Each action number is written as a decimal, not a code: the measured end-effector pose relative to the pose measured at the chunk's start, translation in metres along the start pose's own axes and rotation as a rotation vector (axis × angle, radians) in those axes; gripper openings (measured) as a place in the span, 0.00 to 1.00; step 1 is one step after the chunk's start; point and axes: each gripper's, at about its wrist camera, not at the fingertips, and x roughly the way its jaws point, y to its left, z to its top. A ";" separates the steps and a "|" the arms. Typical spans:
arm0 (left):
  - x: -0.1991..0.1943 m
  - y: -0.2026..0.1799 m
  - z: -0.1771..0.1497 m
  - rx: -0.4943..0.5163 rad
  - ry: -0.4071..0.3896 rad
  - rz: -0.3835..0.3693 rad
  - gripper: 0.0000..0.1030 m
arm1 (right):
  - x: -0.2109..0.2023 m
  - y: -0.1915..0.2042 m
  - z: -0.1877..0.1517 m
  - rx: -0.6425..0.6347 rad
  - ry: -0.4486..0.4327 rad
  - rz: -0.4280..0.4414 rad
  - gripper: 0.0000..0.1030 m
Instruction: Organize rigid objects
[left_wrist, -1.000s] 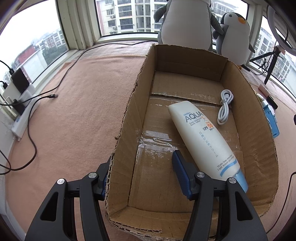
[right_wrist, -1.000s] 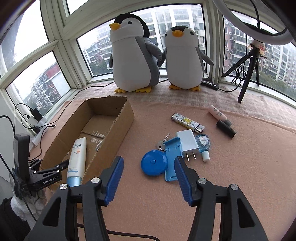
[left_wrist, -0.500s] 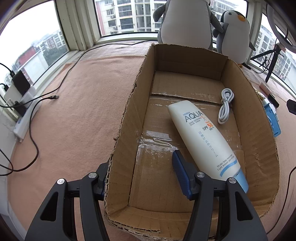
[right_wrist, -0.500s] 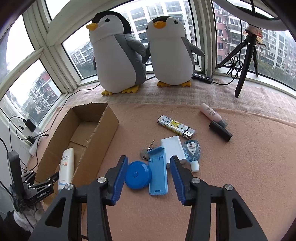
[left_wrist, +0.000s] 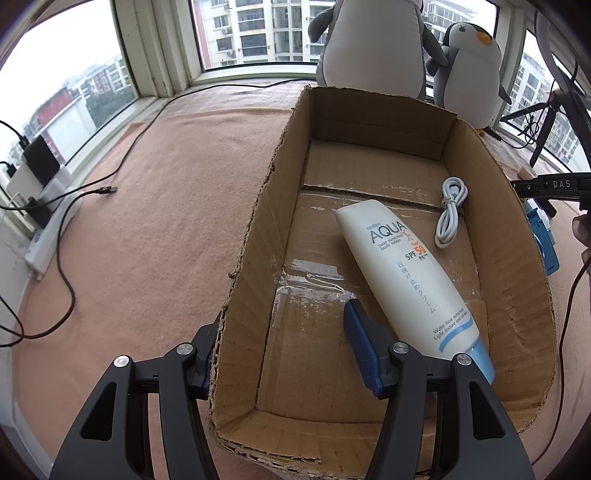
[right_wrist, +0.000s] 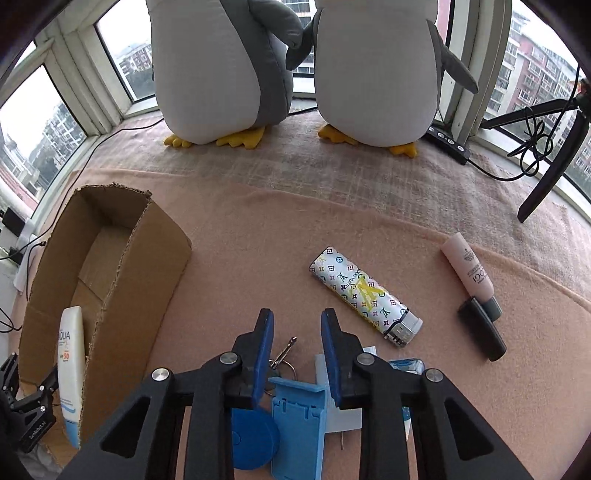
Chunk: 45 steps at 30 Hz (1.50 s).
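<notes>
While left claw (left_wrist: 284, 343) straddles box wall (left_wrist: 255, 236) agape, right claw (right_wrist: 297, 325) hangs released above blue stand (right_wrist: 297, 424).

2 plush penguins (right_wrist: 221, 70), 1 cardboard box (left_wrist: 509, 236), 1 sunscreen tube (left_wrist: 410, 277), 1 white cable (left_wrist: 450, 210), 1 lighter (right_wrist: 364, 295), 1 pink tube (right_wrist: 469, 273).

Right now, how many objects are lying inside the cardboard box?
2: the sunscreen tube lies diagonally on the cardboard box floor, and the coiled white cable lies beside it, near the right wall.
</notes>
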 end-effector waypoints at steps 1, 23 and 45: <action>0.000 0.000 0.000 0.000 0.000 -0.001 0.58 | 0.003 0.000 -0.001 -0.008 0.012 -0.004 0.21; -0.001 -0.001 0.000 0.007 -0.004 0.004 0.58 | -0.046 -0.021 -0.120 -0.026 -0.004 0.134 0.36; -0.003 0.001 -0.003 0.011 -0.004 0.000 0.58 | -0.059 0.016 -0.137 -0.138 -0.056 0.024 0.36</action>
